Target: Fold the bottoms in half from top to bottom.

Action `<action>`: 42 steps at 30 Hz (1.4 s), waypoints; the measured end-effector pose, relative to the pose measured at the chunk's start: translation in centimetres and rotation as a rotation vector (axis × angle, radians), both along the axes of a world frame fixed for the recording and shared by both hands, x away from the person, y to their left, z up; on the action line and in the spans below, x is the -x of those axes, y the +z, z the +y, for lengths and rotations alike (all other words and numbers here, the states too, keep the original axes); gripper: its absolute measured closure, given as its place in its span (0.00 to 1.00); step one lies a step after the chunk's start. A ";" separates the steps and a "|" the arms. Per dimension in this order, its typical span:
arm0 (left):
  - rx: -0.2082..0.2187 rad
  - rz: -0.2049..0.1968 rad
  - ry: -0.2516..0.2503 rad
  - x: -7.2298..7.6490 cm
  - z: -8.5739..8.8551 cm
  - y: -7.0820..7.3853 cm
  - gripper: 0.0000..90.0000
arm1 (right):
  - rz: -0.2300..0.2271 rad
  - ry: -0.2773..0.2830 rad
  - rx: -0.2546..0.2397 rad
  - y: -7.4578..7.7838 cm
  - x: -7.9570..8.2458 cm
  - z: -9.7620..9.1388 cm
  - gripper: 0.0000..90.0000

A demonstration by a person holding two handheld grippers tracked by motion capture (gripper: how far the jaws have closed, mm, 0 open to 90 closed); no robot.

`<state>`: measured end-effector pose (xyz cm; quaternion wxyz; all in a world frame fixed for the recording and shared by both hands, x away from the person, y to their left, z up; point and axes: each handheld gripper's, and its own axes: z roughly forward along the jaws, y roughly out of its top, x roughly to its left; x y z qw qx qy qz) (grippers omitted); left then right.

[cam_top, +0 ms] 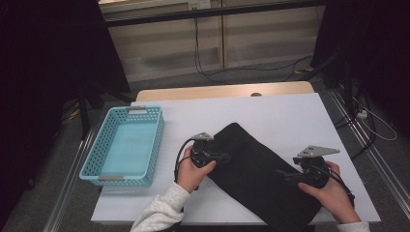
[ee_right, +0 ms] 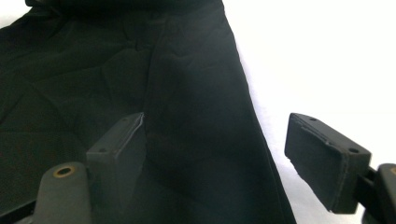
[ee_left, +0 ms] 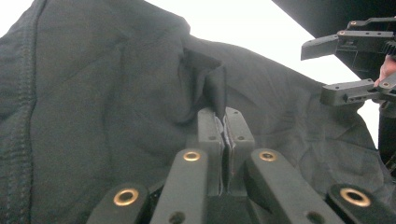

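A black cloth [cam_top: 256, 176] lies diagonally across the white table [cam_top: 290, 116]. My left gripper [cam_top: 226, 156] rests at the cloth's upper left part. In the left gripper view, the left gripper [ee_left: 225, 116] is shut on a small raised fold of the cloth [ee_left: 107, 93]. My right gripper [cam_top: 282, 174] sits at the cloth's right edge, jaws wide apart. In the right gripper view, the right gripper [ee_right: 215, 128] has one jaw over the cloth [ee_right: 70, 70] and the other over bare table, with the cloth's edge between them and no pad pressing it.
A light blue mesh basket [cam_top: 104, 140] stands empty on the table's left side. The table's front edge is close to the person's hands. Cables trail on the floor beyond the far edge.
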<state>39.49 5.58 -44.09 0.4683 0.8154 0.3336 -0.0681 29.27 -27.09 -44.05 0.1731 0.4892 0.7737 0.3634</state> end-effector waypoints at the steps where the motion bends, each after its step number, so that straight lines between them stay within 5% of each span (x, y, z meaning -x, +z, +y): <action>1: -0.001 0.001 0.002 0.1 -0.1 0.0 0.98 | 0.000 0.000 0.000 0.0 0.0 0.0 0.23; 33: 0.028 -0.011 -0.090 3.2 -1.9 1.5 0.97 | -0.021 0.005 0.001 0.1 0.1 0.6 0.23; 42: -0.008 0.023 -0.128 4.1 -2.8 -0.1 0.97 | -0.050 0.001 -0.015 0.4 -1.2 1.6 0.24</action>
